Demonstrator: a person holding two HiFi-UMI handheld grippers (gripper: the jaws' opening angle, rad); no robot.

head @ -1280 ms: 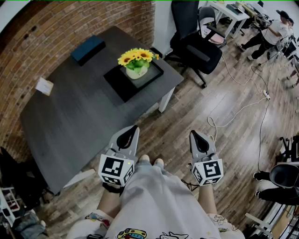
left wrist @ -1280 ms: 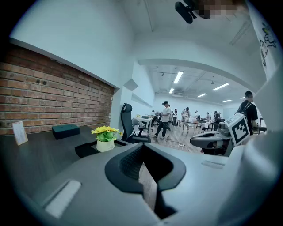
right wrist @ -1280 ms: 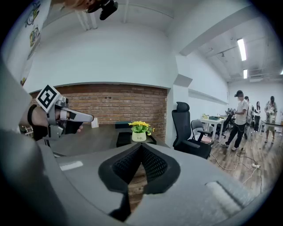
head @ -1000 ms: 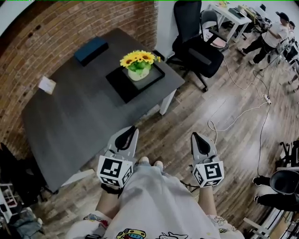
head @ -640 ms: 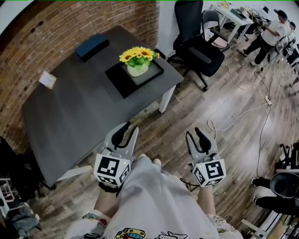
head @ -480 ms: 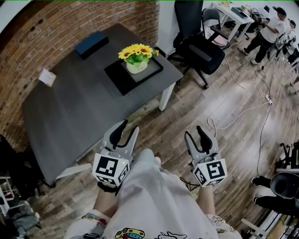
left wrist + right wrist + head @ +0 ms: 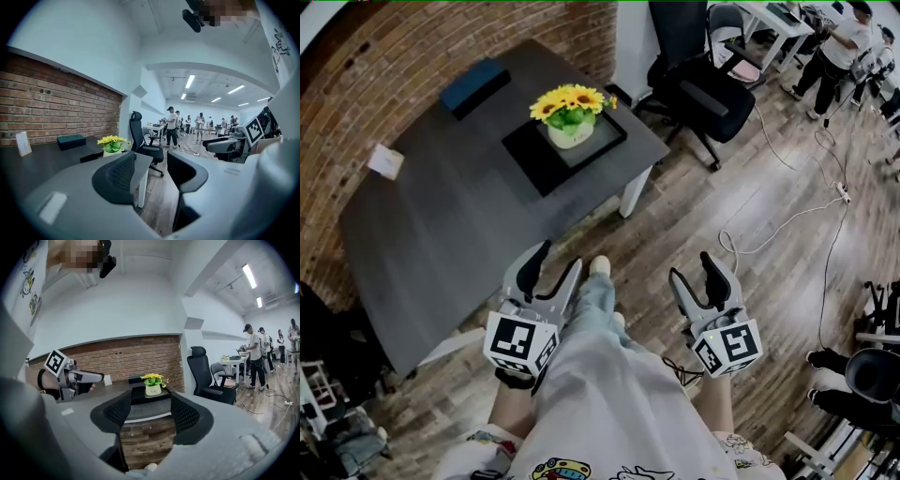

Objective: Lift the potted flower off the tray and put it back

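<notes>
The potted flower (image 7: 570, 117) stood on its tray (image 7: 534, 161) on the table (image 7: 441, 220), well apart from the left gripper (image 7: 556, 260) and right gripper (image 7: 694, 270). Their jaws, apart and empty, had just been opening. Lifting apparently had not begun.

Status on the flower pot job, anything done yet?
Nothing done: the potted flower sits on the black tray on the table, untouched. In hand: left gripper and right gripper are empty, their jaws have just been opening, held over the floor short of the table. Left: approach, grip, lift, set back.
</notes>
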